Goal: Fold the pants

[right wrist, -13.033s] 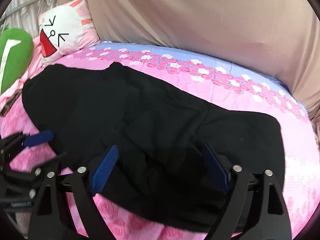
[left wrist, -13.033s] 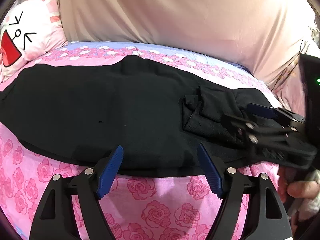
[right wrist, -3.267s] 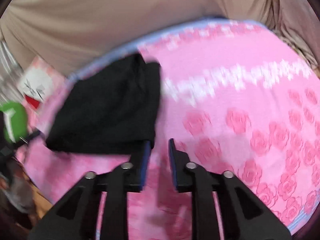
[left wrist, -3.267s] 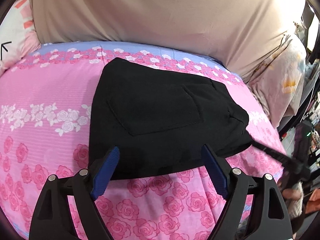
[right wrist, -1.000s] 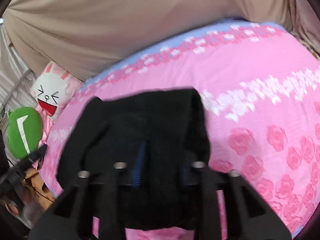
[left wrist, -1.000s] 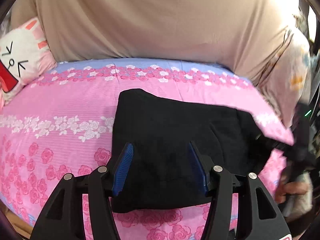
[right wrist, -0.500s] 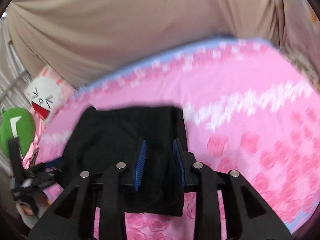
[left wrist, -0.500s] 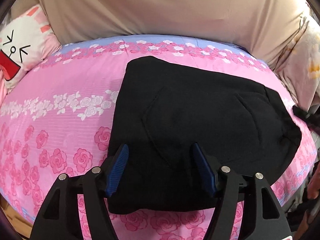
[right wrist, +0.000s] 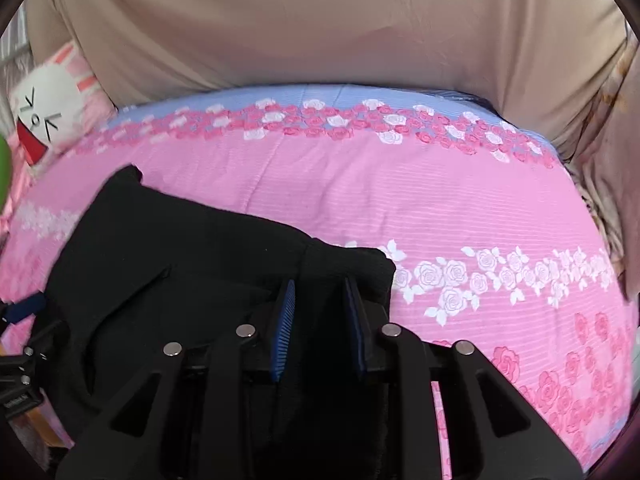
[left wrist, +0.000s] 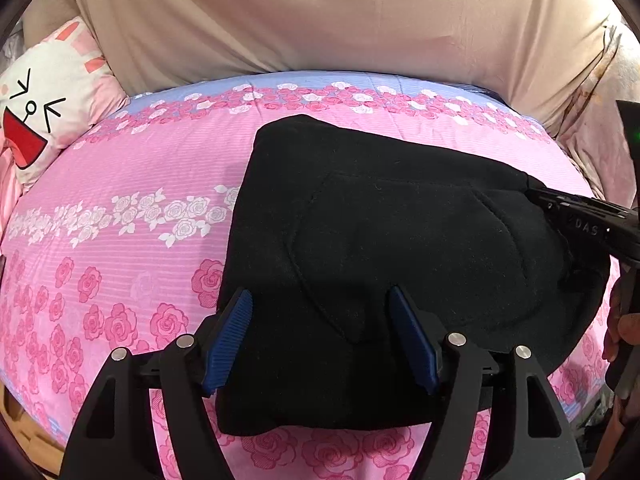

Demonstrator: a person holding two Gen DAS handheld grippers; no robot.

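The black pants [left wrist: 392, 248] lie folded into a compact stack on the pink rose bedsheet [left wrist: 132, 184], a back pocket facing up. My left gripper [left wrist: 320, 320] is open, its blue pads over the stack's near edge with nothing between them. My right gripper [right wrist: 318, 300] rests on the right end of the pants [right wrist: 192, 276], its blue pads a narrow gap apart over the fabric. It also shows in the left wrist view [left wrist: 580, 220], lying on the stack's right edge. The left gripper shows at the left edge of the right wrist view [right wrist: 24, 332].
A white cartoon-face pillow [left wrist: 44, 108] lies at the bed's far left. A beige draped cloth [left wrist: 340, 20] backs the bed. A floral cloth [left wrist: 600, 120] hangs at the right. The bed's front edge [left wrist: 48, 428] drops off near the grippers.
Both grippers have moved in closer over the folded pants. The right gripper has swung round from the side and now lies on the stack's right end. The pants have stayed put.
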